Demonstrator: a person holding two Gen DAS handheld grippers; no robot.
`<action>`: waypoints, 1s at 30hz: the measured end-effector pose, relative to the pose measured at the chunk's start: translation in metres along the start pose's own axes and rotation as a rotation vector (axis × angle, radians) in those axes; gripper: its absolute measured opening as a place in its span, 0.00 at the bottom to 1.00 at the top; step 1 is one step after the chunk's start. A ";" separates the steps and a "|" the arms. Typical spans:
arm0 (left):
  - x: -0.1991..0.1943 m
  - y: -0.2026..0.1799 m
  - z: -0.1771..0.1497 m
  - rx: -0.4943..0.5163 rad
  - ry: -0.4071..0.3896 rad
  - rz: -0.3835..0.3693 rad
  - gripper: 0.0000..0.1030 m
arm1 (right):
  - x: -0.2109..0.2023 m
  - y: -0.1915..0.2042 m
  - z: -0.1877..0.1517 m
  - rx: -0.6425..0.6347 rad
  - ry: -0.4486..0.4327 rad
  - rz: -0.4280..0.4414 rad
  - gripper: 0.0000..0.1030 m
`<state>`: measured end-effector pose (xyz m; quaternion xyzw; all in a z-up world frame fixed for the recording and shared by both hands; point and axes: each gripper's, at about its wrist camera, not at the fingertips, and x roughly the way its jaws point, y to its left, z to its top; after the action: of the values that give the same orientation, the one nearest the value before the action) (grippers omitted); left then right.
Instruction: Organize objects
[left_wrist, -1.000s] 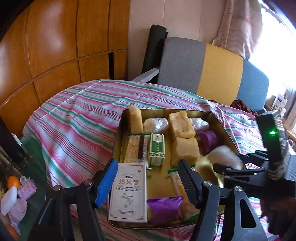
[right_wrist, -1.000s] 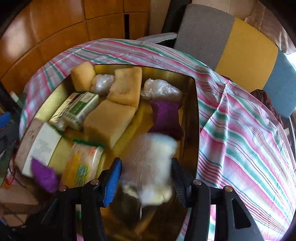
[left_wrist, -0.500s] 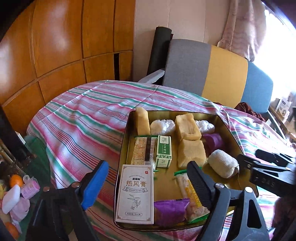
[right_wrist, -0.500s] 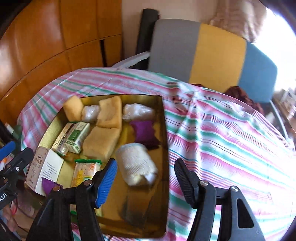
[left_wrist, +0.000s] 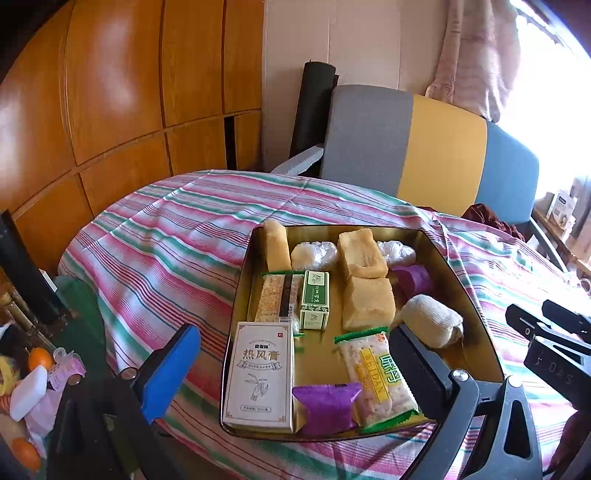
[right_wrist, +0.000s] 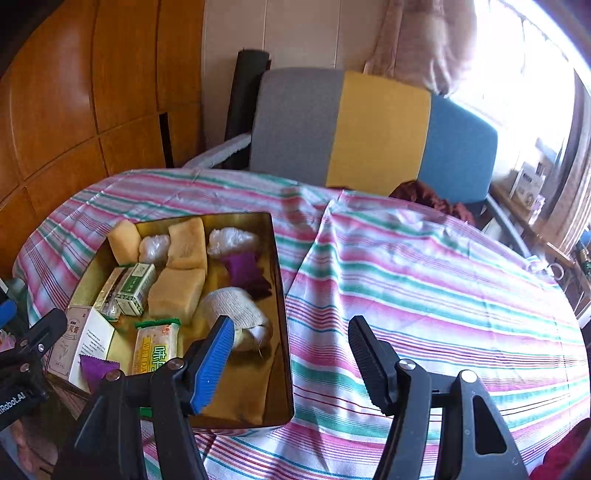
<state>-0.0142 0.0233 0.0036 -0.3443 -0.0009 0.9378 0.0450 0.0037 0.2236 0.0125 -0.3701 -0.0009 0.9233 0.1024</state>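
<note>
Gold tin on striped desk holds snacks & white roll. Left hand-held gripper just opened wide, empty; right hand-held gripper open, empty.

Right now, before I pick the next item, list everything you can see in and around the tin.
tin: 1, gold, on the striped tablecloth
sponge blocks: 3, tan, far half of the tin
plastic-wrapped bundles: 2, white, far row between the blocks
bandage roll: 1, off-white, right side of the tin
purple packets: 2, one at the near edge, one far right
white carton: 1, near left corner
green box: 1, green and white, centre
cracker packs: 2, one near, one left of the green box
chair: 1, grey, yellow, blue, behind the table
left gripper: fingers open, empty
right gripper: fingers open, empty
</note>
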 end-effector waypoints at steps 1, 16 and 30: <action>-0.001 -0.001 0.000 0.002 0.000 0.006 1.00 | -0.005 0.002 -0.003 -0.003 -0.023 -0.003 0.63; -0.027 -0.001 -0.007 -0.032 -0.064 0.030 1.00 | -0.019 0.012 -0.024 0.000 -0.042 0.032 0.63; -0.017 0.005 -0.010 -0.067 -0.023 0.032 1.00 | -0.011 0.023 -0.023 -0.023 -0.021 0.039 0.63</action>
<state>0.0042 0.0164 0.0068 -0.3346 -0.0273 0.9418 0.0184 0.0225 0.1976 0.0015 -0.3614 -0.0057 0.9289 0.0802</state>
